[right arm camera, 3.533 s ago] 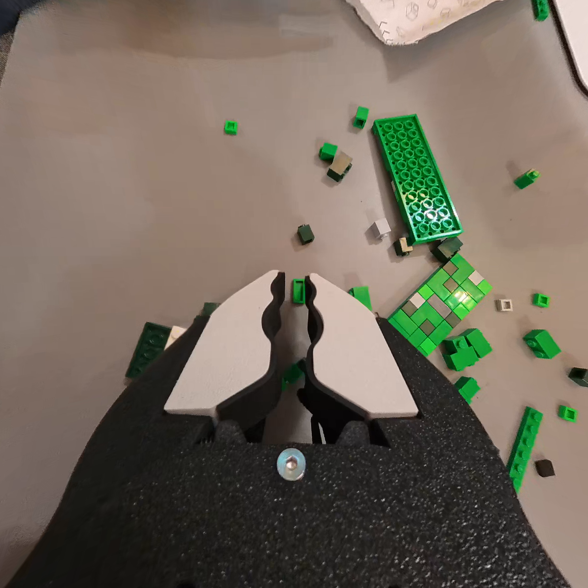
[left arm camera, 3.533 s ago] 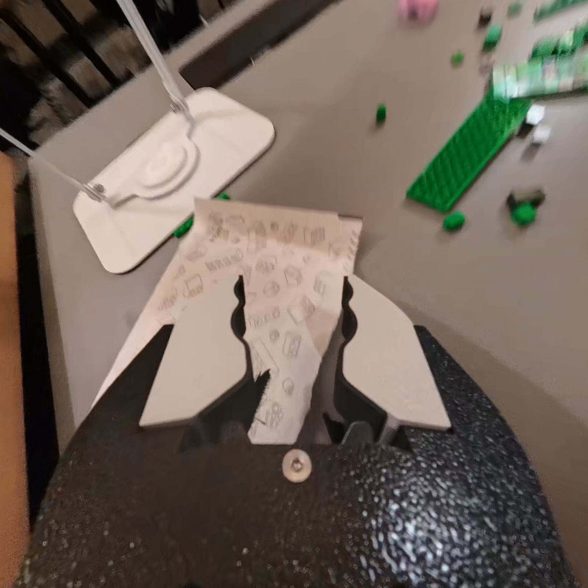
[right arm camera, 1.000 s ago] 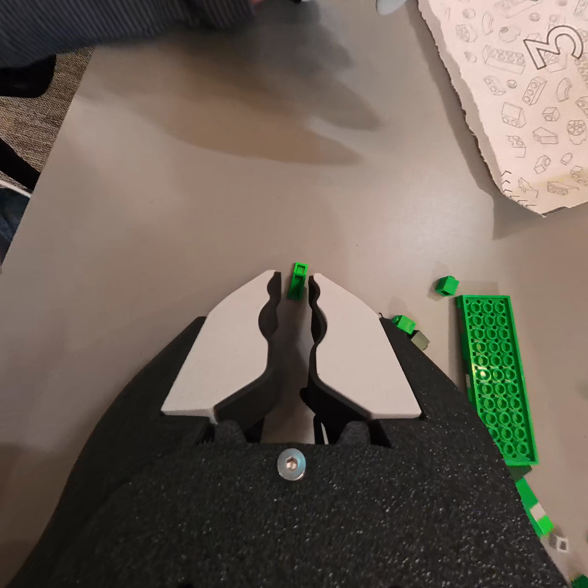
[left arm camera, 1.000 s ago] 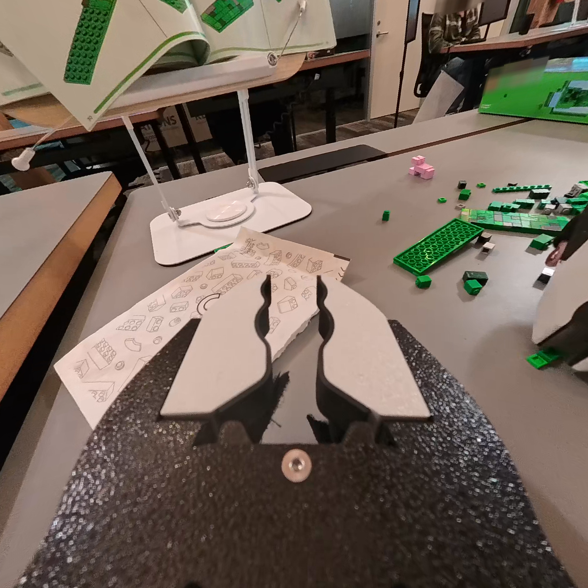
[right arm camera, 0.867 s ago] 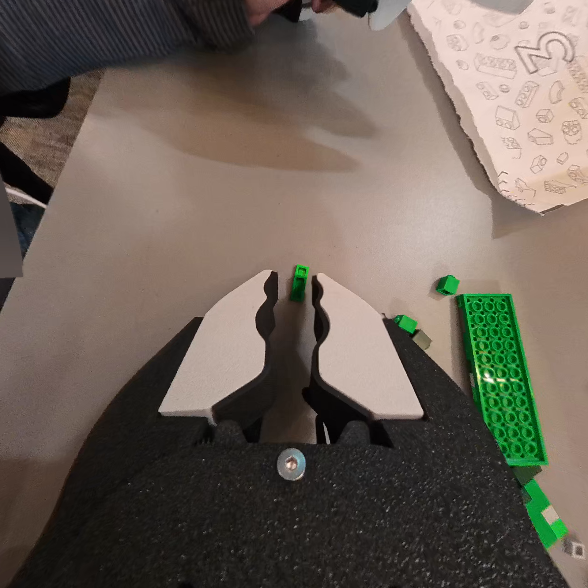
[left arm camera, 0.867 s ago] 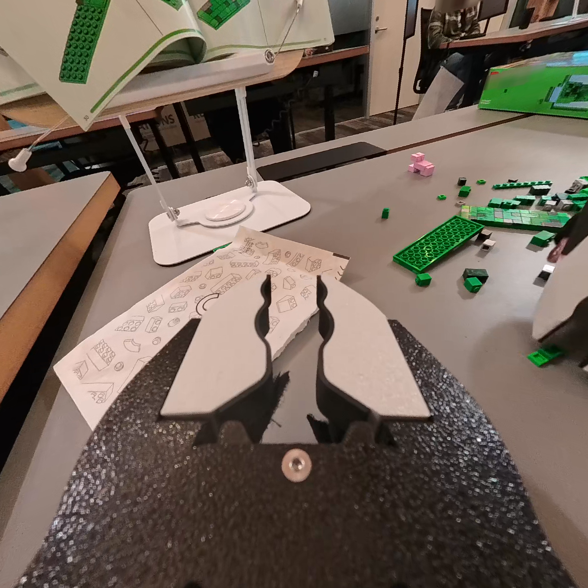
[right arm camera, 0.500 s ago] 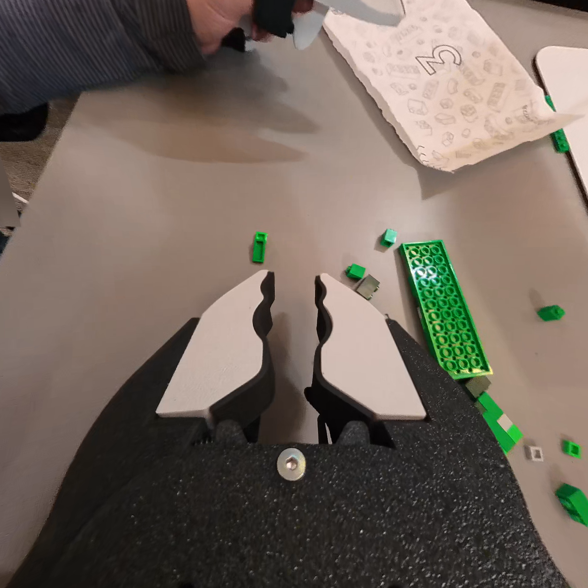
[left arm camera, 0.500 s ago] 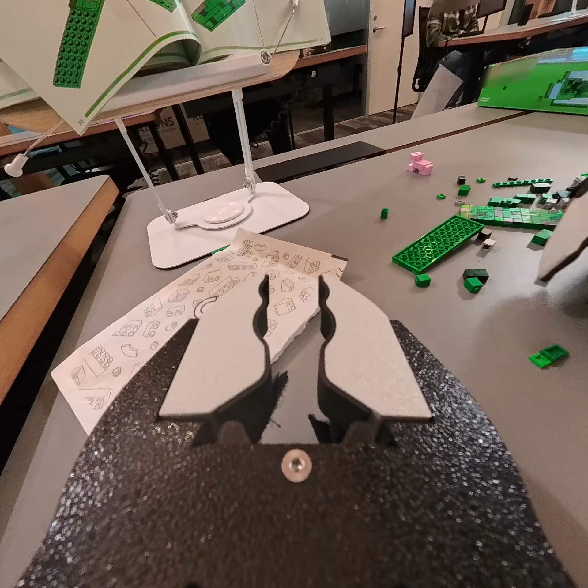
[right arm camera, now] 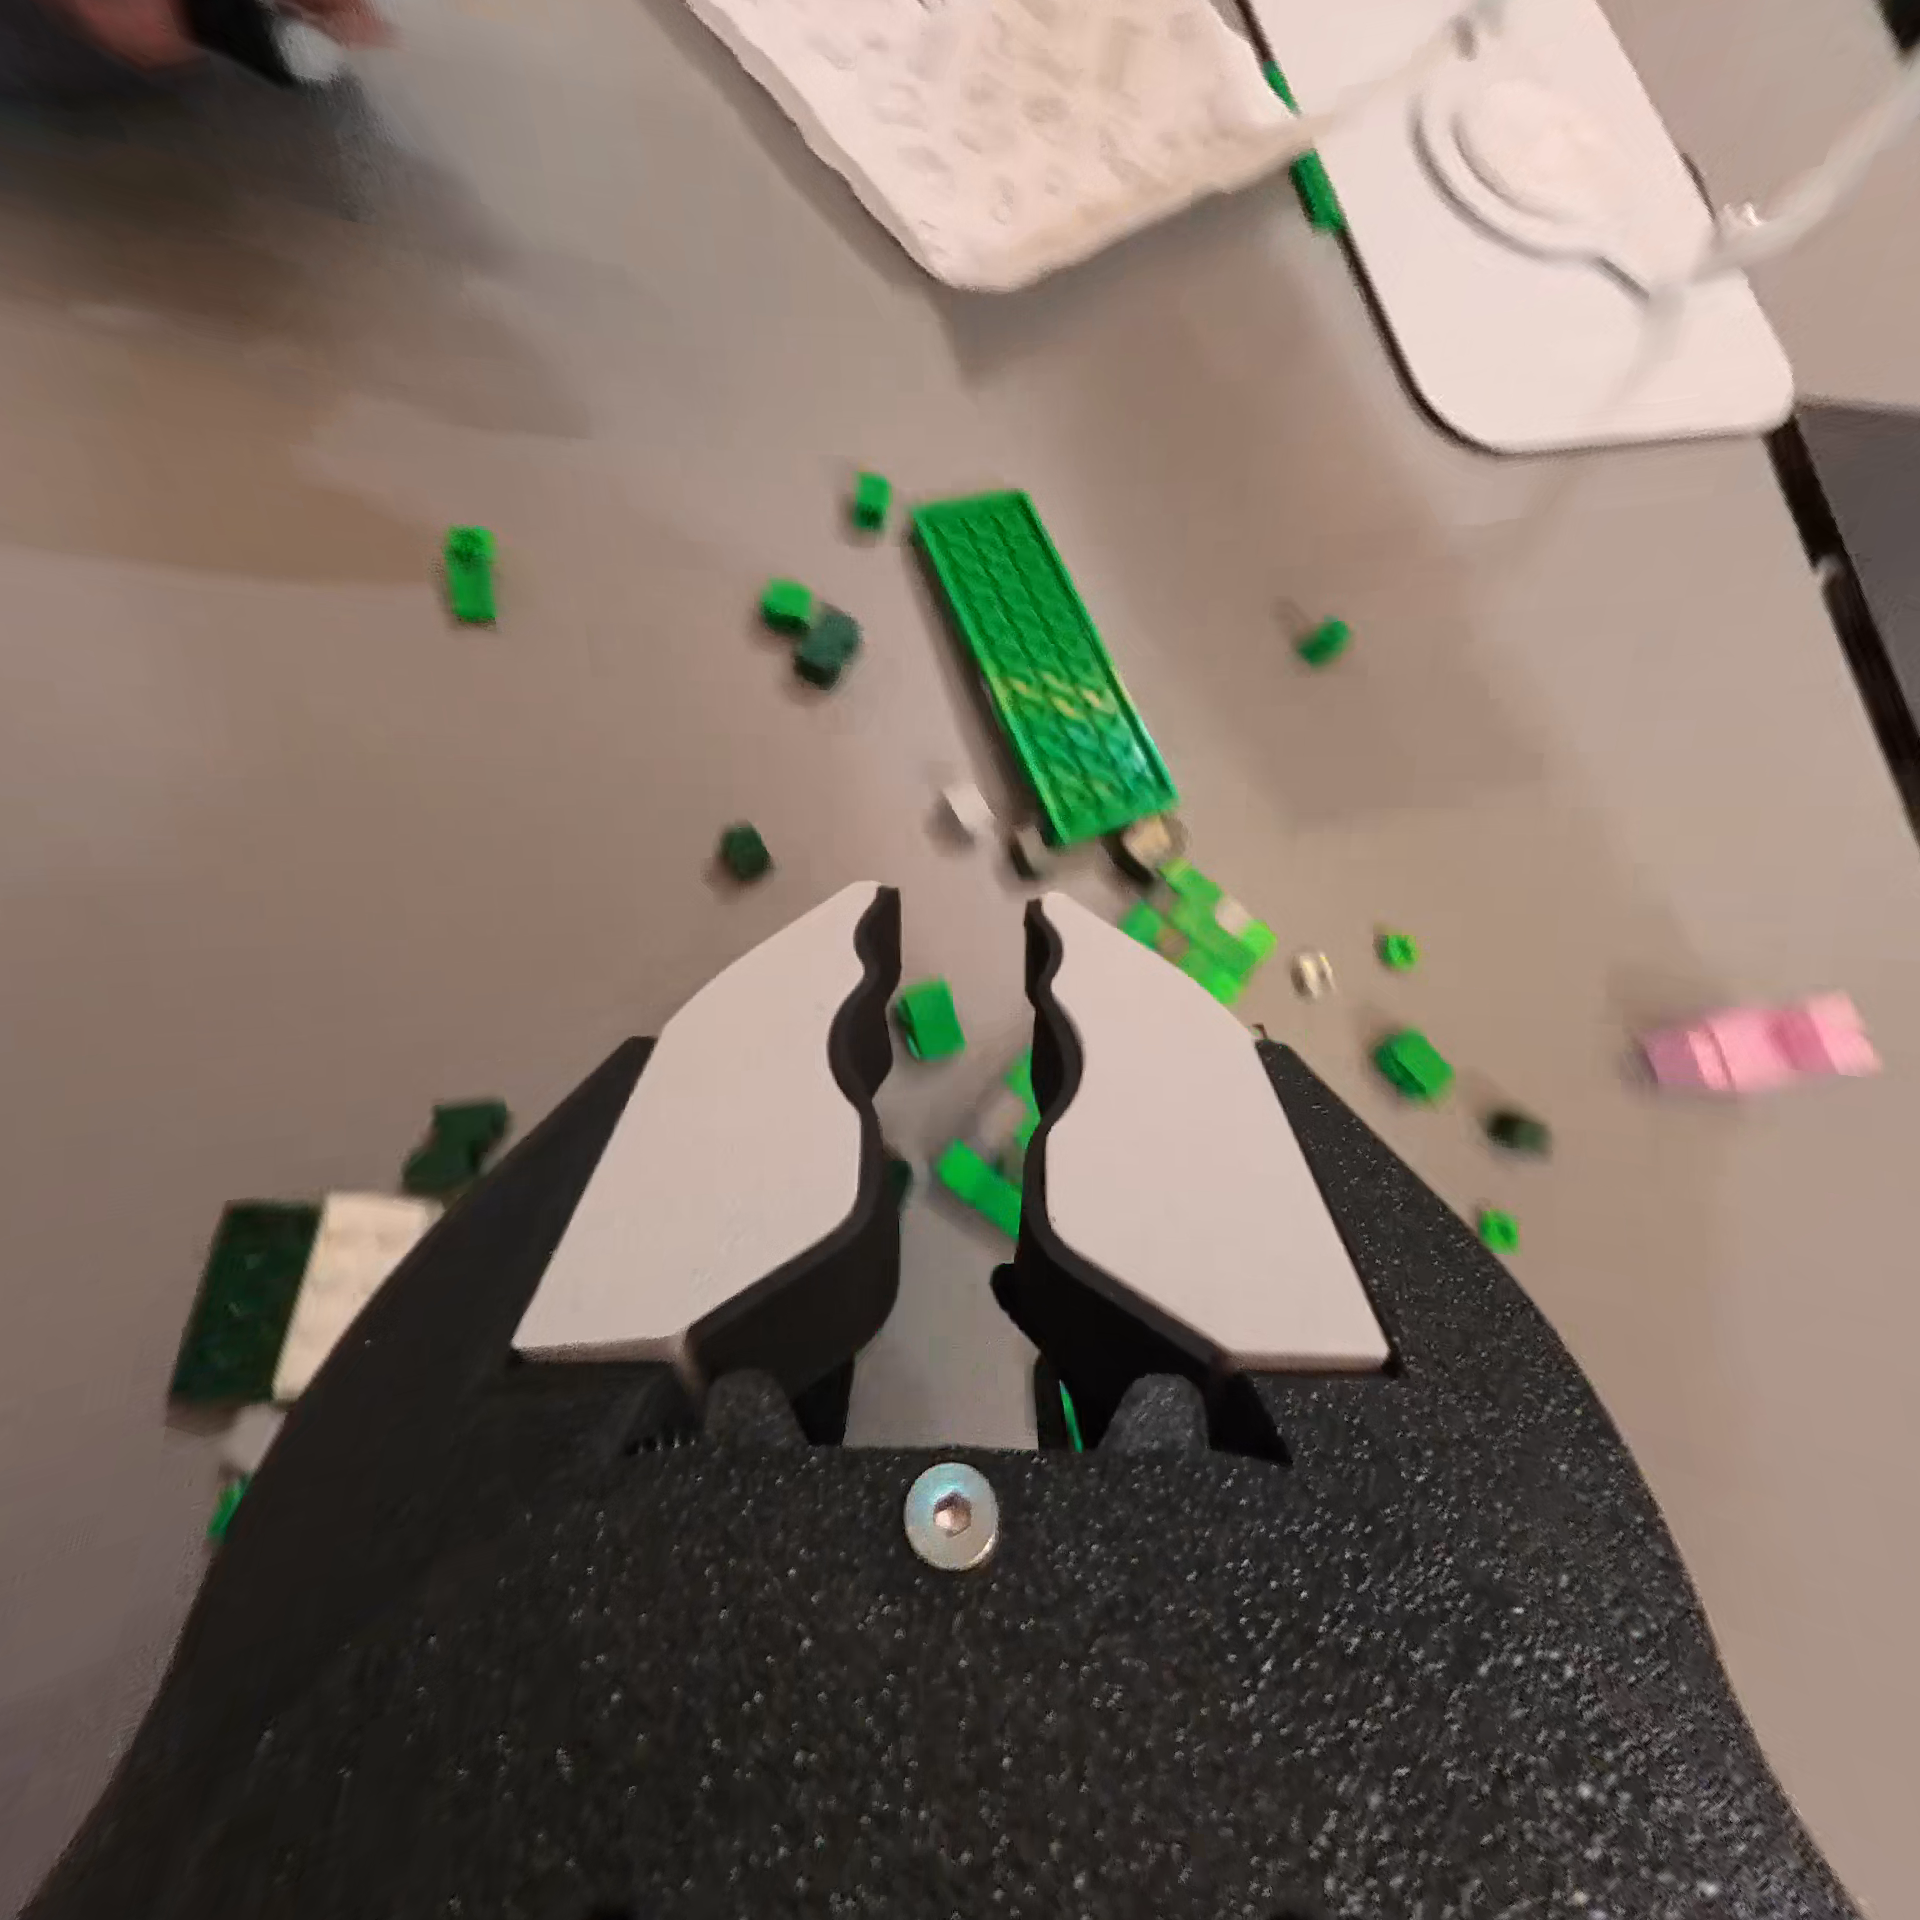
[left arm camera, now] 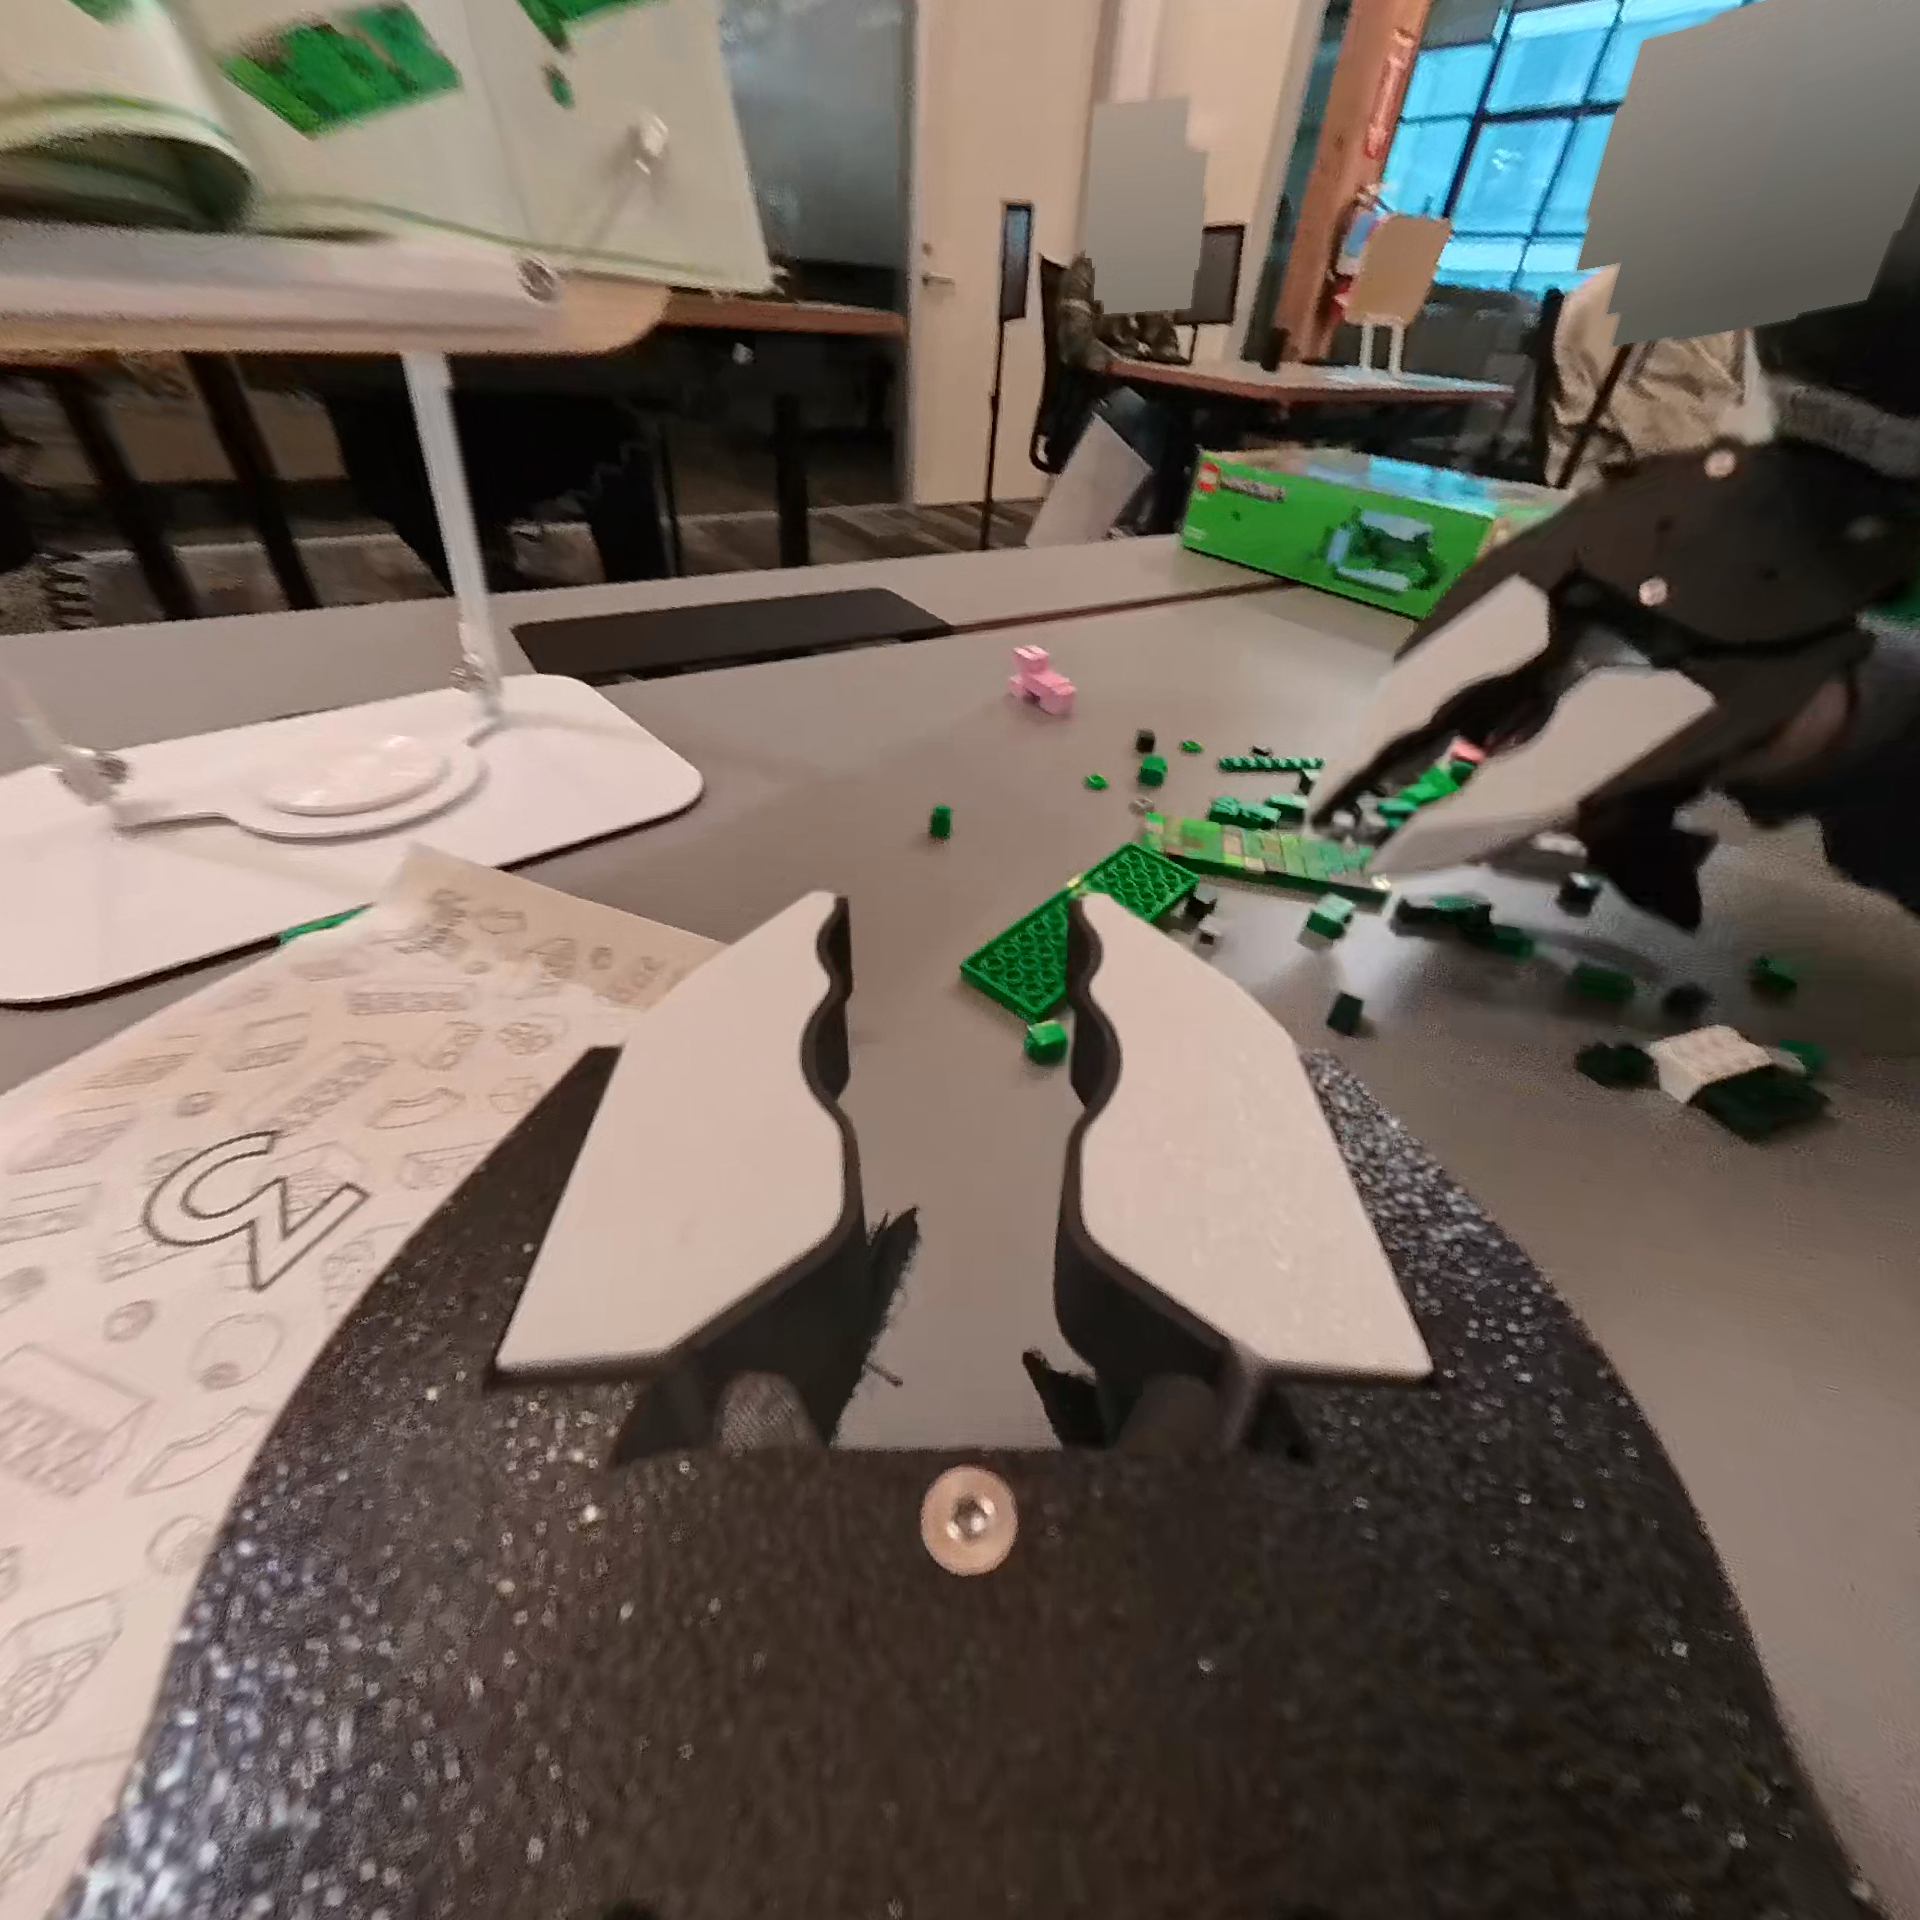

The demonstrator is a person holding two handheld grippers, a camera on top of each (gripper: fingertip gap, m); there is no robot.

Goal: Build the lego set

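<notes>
Green plate [right arm camera: 1042,665] lies flat, long axis running away from the right gripper [right arm camera: 961,914]; both grippers' fingers gape empty, left gripper [left arm camera: 958,920] level above the desk [left arm camera: 1558,1195].

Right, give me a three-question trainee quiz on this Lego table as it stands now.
1. True or false: the left gripper is shut on the paper bag.
2. Multiple choice: where does the pink model stand relative to the long green plate? A) on top of it B) apart from it, on bare table C) inside the green box
3. Fill in: the right gripper hangs open over loose ____ bricks.

Key
1. False: its jaws are apart with nothing between them, and the bag lies beside it.
2. B
3. green
</notes>
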